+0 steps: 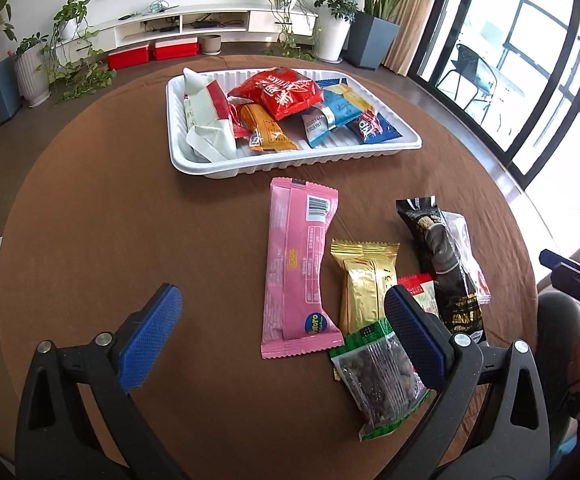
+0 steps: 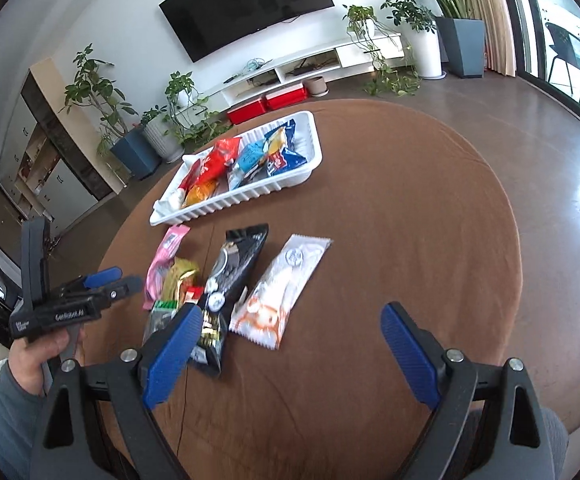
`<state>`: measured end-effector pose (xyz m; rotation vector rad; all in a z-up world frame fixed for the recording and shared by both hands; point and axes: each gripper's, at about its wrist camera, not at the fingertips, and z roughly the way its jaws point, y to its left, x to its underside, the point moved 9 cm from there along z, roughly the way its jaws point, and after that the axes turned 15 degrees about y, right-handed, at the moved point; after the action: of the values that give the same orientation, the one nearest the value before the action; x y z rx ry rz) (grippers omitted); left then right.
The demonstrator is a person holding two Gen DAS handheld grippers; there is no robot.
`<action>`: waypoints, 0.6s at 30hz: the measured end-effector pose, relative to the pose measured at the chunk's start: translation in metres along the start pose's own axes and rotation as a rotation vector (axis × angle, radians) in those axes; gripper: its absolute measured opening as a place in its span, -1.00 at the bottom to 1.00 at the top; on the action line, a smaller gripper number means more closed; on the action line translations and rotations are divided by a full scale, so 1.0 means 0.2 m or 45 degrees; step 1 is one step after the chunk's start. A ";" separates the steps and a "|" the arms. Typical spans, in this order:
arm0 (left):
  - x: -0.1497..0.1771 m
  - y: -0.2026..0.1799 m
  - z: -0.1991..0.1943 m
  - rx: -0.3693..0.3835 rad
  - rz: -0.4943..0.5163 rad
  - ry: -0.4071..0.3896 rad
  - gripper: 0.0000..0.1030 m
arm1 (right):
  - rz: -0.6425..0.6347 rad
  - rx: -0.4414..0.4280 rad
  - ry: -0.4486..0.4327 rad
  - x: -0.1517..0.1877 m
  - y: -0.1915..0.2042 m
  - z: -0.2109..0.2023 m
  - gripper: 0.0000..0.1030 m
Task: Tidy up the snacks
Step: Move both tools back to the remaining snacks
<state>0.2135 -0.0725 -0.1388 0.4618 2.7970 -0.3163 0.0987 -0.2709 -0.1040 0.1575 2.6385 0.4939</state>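
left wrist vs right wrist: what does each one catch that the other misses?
Left wrist only: the pink packet's barcode side, with nothing in the open left gripper.
Right wrist only: the white-and-orange packet, with nothing in the open right gripper; wall TV.
Both: white tray of snacks, gold packet, black packet, brown round table.
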 end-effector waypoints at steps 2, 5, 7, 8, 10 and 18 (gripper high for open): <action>0.00 0.00 0.01 -0.004 0.002 0.006 0.99 | -0.014 -0.008 0.002 0.04 0.02 -0.01 0.80; -0.02 0.00 0.01 -0.009 0.015 0.015 0.99 | -0.030 -0.028 0.018 0.09 0.05 0.00 0.80; -0.03 0.00 0.02 -0.020 0.031 0.024 0.99 | -0.039 -0.035 0.027 0.10 0.08 0.01 0.80; -0.04 -0.01 0.02 -0.025 0.041 0.028 0.99 | -0.047 -0.036 0.025 0.10 0.10 0.02 0.79; -0.05 -0.01 0.04 -0.036 0.056 0.047 0.99 | -0.059 -0.028 0.028 0.10 0.13 0.03 0.73; -0.07 0.02 0.08 -0.057 0.006 0.038 0.96 | -0.046 -0.009 0.064 0.09 0.16 0.08 0.61</action>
<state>0.2323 -0.0764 -0.1502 0.4660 2.8256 -0.2467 0.0897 -0.2333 -0.1126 0.0960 2.6836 0.5014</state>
